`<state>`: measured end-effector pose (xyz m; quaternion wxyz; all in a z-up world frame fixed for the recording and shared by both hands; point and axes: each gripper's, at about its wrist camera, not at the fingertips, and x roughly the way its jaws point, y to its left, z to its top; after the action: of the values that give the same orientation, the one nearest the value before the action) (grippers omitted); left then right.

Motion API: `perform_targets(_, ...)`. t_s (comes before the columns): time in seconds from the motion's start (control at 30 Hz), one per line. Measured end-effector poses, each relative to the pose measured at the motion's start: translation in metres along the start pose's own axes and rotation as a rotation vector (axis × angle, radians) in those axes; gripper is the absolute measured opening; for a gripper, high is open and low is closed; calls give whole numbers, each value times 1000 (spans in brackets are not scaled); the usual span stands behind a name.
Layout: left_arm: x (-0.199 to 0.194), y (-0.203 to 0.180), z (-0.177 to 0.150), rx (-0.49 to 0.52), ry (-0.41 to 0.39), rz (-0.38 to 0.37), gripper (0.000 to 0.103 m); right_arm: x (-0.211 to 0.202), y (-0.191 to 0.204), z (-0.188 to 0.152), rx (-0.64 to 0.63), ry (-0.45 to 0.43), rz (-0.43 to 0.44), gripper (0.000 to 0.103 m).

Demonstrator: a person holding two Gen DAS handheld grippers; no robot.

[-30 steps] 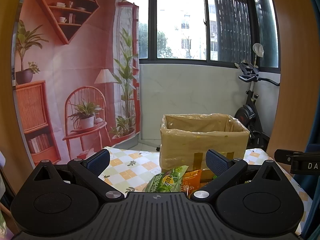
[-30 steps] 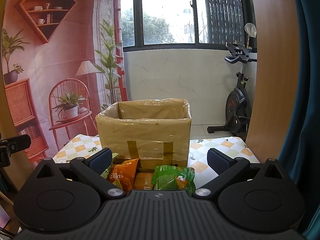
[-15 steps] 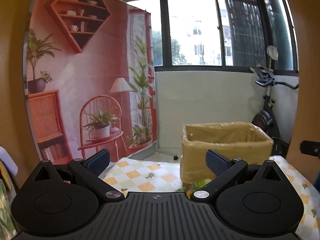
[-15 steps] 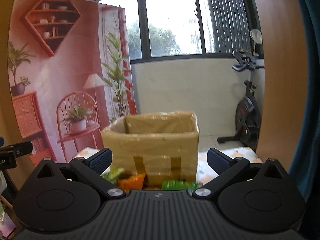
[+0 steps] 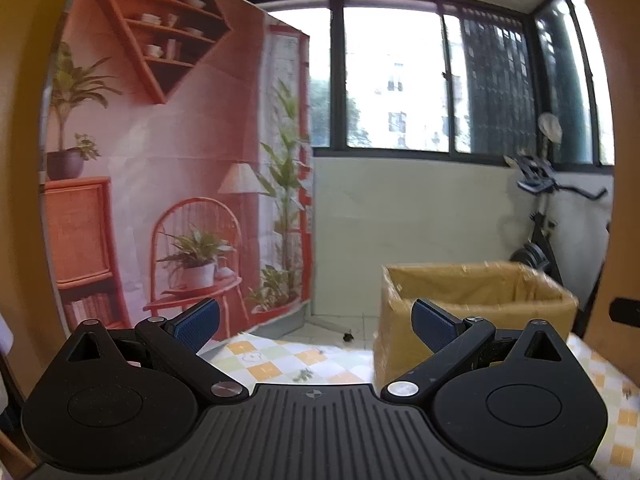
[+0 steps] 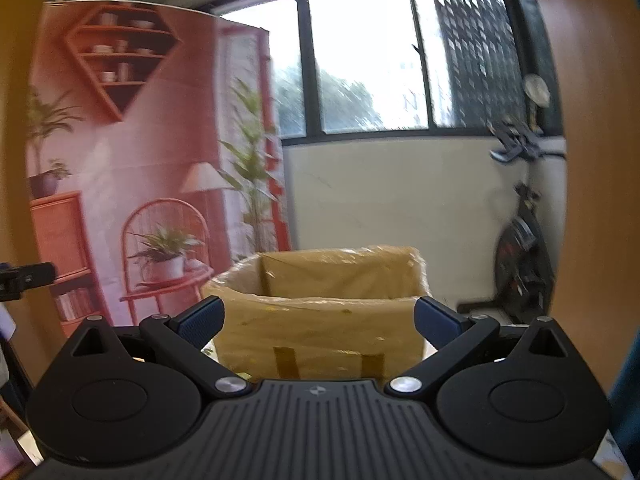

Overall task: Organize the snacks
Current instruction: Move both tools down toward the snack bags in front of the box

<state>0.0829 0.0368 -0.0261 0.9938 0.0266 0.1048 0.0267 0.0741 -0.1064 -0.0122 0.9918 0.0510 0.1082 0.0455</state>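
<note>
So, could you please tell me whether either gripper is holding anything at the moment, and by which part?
Nothing is held. The left gripper and the right gripper both have their jaws wide apart and empty, facing the cardboard box.

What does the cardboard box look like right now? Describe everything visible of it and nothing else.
The cardboard box is a tan, open-topped carton standing upright on the checked tablecloth. A clear plastic liner is folded over its rim. Two darker strips of tape run up its near face. Its inside bottom is hidden, so its contents cannot be told. In the right wrist view it sits centred ahead between the open fingers; in the left wrist view it lies to the right. Neither gripper touches it.
</note>
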Motion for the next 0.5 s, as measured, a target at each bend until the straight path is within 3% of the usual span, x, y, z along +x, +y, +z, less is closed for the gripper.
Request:
perform_targets(0.23, 24, -10, -34, -33, 129, -94, 102, 17, 2, -31, -3, 65, -3, 103)
perform_targets(0.5, 38, -22, -64, -17, 228, -126, 102, 19, -1, -59, 36, 91, -21, 103)
